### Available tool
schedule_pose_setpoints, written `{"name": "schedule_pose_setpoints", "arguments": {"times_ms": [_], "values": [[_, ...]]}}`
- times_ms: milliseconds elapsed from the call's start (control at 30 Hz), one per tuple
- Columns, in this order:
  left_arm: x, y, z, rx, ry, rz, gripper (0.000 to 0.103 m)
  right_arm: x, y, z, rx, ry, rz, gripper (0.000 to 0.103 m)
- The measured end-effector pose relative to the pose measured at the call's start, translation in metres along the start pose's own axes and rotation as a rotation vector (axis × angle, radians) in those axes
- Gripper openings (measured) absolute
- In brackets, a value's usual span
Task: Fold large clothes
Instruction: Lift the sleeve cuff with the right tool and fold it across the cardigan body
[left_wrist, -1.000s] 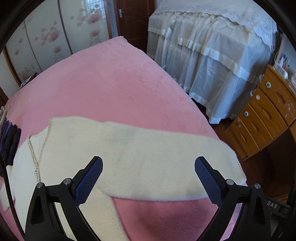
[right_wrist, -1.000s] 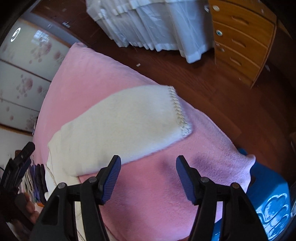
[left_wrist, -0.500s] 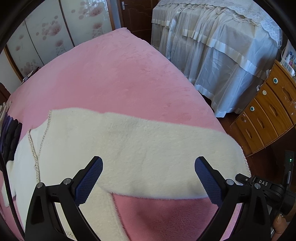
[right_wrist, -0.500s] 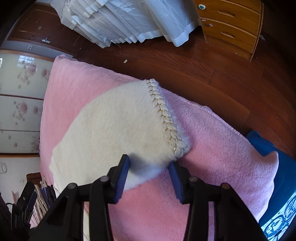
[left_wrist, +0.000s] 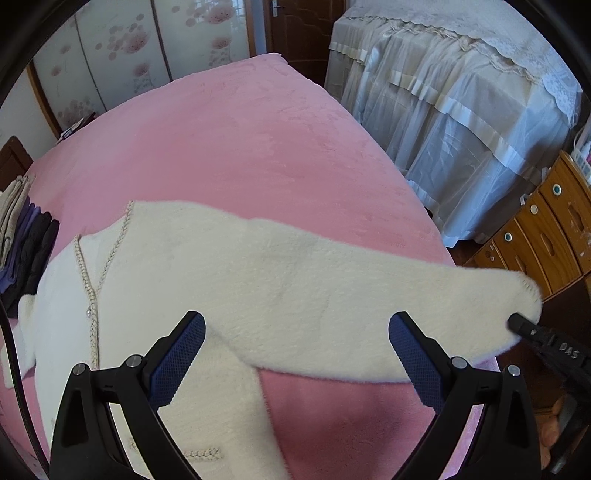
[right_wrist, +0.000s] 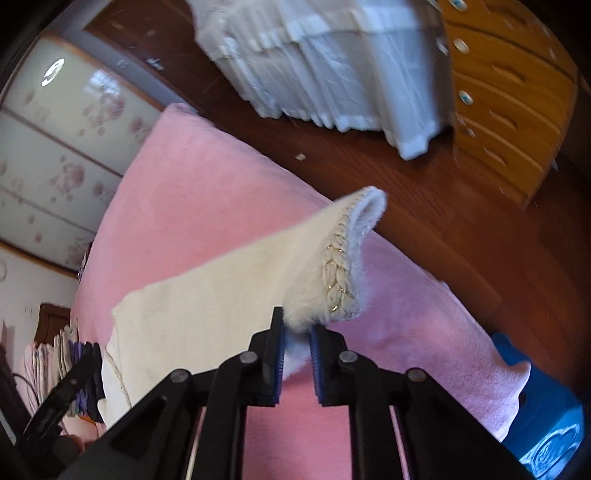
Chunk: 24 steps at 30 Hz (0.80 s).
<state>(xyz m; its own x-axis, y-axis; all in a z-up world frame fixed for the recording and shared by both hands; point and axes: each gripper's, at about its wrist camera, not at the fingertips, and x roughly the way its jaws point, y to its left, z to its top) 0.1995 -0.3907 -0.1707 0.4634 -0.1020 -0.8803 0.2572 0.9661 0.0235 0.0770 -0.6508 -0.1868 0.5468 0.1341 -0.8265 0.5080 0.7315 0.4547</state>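
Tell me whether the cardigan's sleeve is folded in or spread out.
Spread out, not folded: the sleeve stretches sideways from the cream cardigan, its cuff pinched and lifted by the right hand-held gripper.

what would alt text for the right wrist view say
The right hand-held gripper is shut on the braid-trimmed cuff of a cream fleece sleeve, lifting it off a pink blanket. Behind are a wooden floor and dresser.

Cream fluffy cardigan (left_wrist: 295, 280) with gold-flecked braided trim (right_wrist: 338, 273) lies on a plain pink blanket (left_wrist: 229, 140). Blue cross-hatched pads (left_wrist: 177, 362) sit on black gripper fingers.
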Motion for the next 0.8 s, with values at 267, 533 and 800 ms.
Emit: {"name": "schedule_pose_setpoints", "arguments": {"times_ms": [267,533,800], "values": [[-0.014,0.067,0.000,-0.060,-0.019,-0.009,0.099,-0.024,0.108,-0.012,-0.291,-0.077,0.088,0.012],[0.012,0.163,-0.001,-0.153,0.027,-0.110,0.099,0.038,0.200,-0.068,-0.541,-0.014,0.131,0.012],[0.046,0.254,-0.015,-0.291,0.090,-0.191,0.099,0.115,0.261,-0.137,-0.678,0.105,0.100,0.011]]}}
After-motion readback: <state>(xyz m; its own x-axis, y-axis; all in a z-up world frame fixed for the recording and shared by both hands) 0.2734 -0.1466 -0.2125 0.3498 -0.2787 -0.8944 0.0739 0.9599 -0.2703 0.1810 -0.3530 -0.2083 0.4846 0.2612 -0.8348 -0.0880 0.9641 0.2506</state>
